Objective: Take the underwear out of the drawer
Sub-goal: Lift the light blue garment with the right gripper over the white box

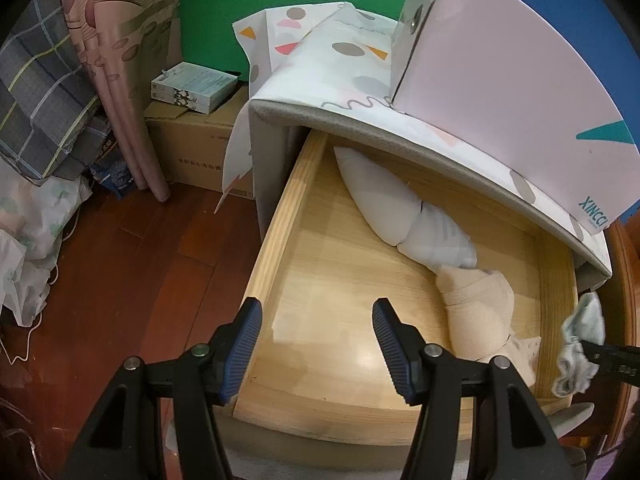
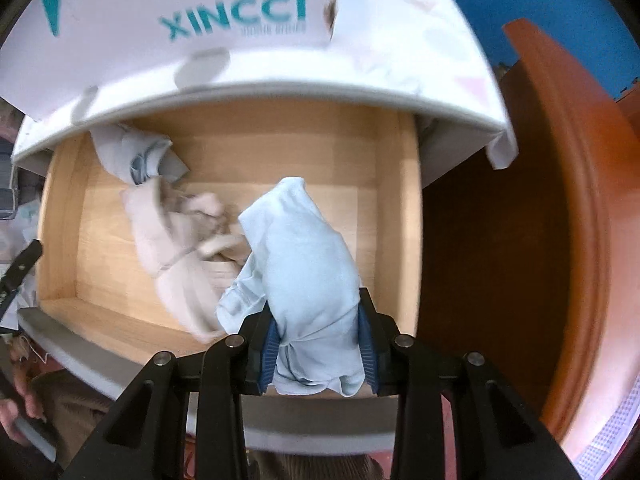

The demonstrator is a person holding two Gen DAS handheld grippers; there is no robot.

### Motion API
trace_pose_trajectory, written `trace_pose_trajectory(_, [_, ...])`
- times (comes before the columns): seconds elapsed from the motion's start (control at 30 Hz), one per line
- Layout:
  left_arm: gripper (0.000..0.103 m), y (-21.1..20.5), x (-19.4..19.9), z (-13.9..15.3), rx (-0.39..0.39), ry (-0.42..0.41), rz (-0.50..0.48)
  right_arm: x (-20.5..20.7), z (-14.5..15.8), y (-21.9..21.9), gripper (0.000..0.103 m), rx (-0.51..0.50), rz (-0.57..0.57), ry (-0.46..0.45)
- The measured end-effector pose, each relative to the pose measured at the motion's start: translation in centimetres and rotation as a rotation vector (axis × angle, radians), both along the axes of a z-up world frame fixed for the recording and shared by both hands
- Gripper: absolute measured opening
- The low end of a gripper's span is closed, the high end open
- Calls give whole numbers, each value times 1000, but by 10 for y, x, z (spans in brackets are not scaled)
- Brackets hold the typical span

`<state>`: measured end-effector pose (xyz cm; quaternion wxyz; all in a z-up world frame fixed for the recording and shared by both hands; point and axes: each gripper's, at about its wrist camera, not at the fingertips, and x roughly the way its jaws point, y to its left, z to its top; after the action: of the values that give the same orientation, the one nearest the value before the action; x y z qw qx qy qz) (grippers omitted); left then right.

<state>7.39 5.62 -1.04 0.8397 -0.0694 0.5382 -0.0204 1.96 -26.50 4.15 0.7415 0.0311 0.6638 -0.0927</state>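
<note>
The wooden drawer point(image 1: 276, 232) stands pulled open. Inside lie a white rolled garment point(image 1: 384, 200), a grey-white one point(image 1: 444, 240) and a beige underwear piece point(image 1: 476, 308). My left gripper point(image 1: 316, 344) is open and empty over the drawer's front left corner. My right gripper point(image 2: 320, 344) is shut on a light blue underwear piece point(image 2: 304, 256), held above the drawer's front right part; it also shows at the right edge of the left wrist view point(image 1: 580, 344). The beige piece point(image 2: 172, 232) and a grey-white piece point(image 2: 136, 156) lie in the drawer point(image 2: 60, 240).
A pink box point(image 1: 500, 68) sits on the patterned cabinet top point(image 1: 340, 76). Cardboard boxes point(image 1: 192, 148) and a curtain point(image 1: 120, 60) stand on the left on the wood floor. A brown wooden bed frame point(image 2: 560, 220) runs along the right of the drawer.
</note>
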Motion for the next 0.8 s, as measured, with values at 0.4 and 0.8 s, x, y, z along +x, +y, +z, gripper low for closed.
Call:
trace_pose_trajectory(0.4, [59, 4, -1, 0, -2, -3, 9, 25, 135, 22, 31, -1, 70, -201])
trace_pose_trajectory(0.8, [59, 4, 0, -1, 8, 5, 5, 134, 183, 49, 32, -50, 106, -291])
